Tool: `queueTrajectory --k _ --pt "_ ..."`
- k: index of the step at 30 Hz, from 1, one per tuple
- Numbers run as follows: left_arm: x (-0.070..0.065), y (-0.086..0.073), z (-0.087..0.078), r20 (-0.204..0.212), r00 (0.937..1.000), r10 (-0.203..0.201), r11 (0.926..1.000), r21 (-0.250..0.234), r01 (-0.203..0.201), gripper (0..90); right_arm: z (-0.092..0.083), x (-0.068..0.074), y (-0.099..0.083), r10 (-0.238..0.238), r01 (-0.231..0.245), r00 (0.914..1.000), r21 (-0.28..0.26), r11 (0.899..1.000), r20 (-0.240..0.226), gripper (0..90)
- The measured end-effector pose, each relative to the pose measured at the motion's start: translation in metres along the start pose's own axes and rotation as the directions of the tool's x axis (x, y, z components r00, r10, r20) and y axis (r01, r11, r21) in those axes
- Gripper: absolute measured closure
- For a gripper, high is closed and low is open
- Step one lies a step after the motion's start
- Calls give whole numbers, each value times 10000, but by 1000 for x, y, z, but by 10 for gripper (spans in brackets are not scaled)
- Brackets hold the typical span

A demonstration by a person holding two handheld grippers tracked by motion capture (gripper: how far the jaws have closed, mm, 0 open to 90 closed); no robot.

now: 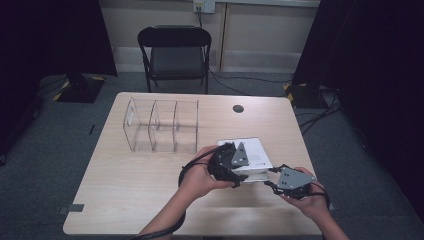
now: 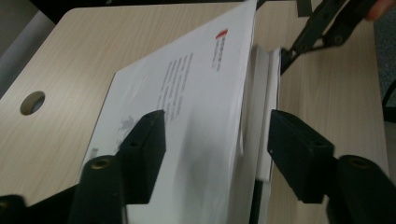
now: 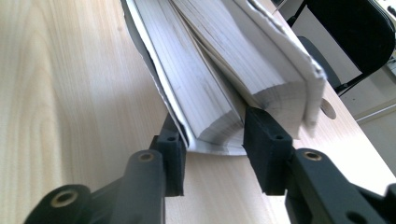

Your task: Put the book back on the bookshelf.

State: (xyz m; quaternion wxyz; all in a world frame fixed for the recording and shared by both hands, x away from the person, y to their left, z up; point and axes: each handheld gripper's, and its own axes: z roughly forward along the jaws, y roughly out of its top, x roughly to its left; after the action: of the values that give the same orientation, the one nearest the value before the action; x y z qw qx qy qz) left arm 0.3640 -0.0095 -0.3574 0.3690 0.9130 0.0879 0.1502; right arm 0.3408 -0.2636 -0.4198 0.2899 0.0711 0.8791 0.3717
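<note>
A white book (image 1: 252, 157) lay near the person's edge of a wooden table (image 1: 130, 175), and both grippers worked at it. In the high view the left gripper (image 1: 231, 162) sat over the book's near left corner, held by the left hand (image 1: 200, 177), while the right gripper (image 1: 280, 180) met the book's near right corner from the right hand (image 1: 310, 202). In the left gripper view the book (image 2: 196, 107) stood tilted up between the jaws, its printed cover facing the left jaw and its page block facing the right jaw; the left jaw lay against or just in front of the cover, while a clear gap showed between the right jaw and the pages, so these jaws were parted and not clamping. The right gripper's arms (image 2: 327, 23) showed beyond the book's far end. In the right gripper view the book (image 3: 224, 74) lay fanned open between the jaws: the lower stack of pages and the bottom cover sat pinched between the two pads, and the thicker upper stack with the top cover rose past the outer side of the right jaw. A clear plastic divider rack (image 1: 161, 125) stood well beyond the jaws, farther up the table, and a black folding chair (image 1: 175, 52) stood past the far edge.
</note>
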Motion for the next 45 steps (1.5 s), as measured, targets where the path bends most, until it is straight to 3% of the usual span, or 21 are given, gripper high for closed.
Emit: queueTrajectory --k 4,6,11,14,18,20,22,26,29,38,42,45 --pt "4 -24 -15 -168 9973 -721 9972 -232 717 298 -10 -8 17 183 -179 9993 105 9998 -338 661" --pt "6 -33 -19 -267 9955 -904 9952 -408 893 273 -10 -11 23 176 -166 9992 288 9994 -353 669" --pt "10 -49 -27 -483 9917 -1188 9928 -209 1180 241 -11 -21 33 312 -290 9980 403 9988 -545 681" --pt "11 -57 -25 -504 9904 -1286 9917 23 1289 223 -10 -27 39 443 -409 9964 483 9980 -716 686" --pt "10 -77 -14 -353 9836 -1770 9837 269 1779 215 -10 -31 45 438 -383 9957 673 9970 -821 692" --pt "10 -80 -12 -346 9818 -1868 9814 379 1881 217 -11 -32 46 609 -546 9943 727 9959 -880 693" --pt "6 -94 -6 -371 9779 -2057 9765 578 2076 222 -15 -31 50 941 -868 9907 760 9933 -982 694" --pt "4 -105 -3 -330 9725 -2305 9708 598 2322 214 -20 -29 56 895 -793 9890 893 9928 -1178 698" --pt "-1 -119 2 -383 9657 -2568 9631 728 2590 210 -25 -32 60 1216 -1081 9828 1005 9890 -1391 699" --pt "-3 -134 15 -400 9623 -2692 9561 1095 2720 189 -24 -46 62 1667 -1496 9730 1138 9822 -1597 699" --pt "-3 -142 22 -379 9571 -2873 9505 1124 2898 177 -23 -53 63 1824 -1612 9678 1291 9784 -1737 699" --pt "-2 -146 24 -652 9619 -2656 9554 1159 2717 174 -22 -59 64 2028 -1790 9617 1378 9741 -1842 699"
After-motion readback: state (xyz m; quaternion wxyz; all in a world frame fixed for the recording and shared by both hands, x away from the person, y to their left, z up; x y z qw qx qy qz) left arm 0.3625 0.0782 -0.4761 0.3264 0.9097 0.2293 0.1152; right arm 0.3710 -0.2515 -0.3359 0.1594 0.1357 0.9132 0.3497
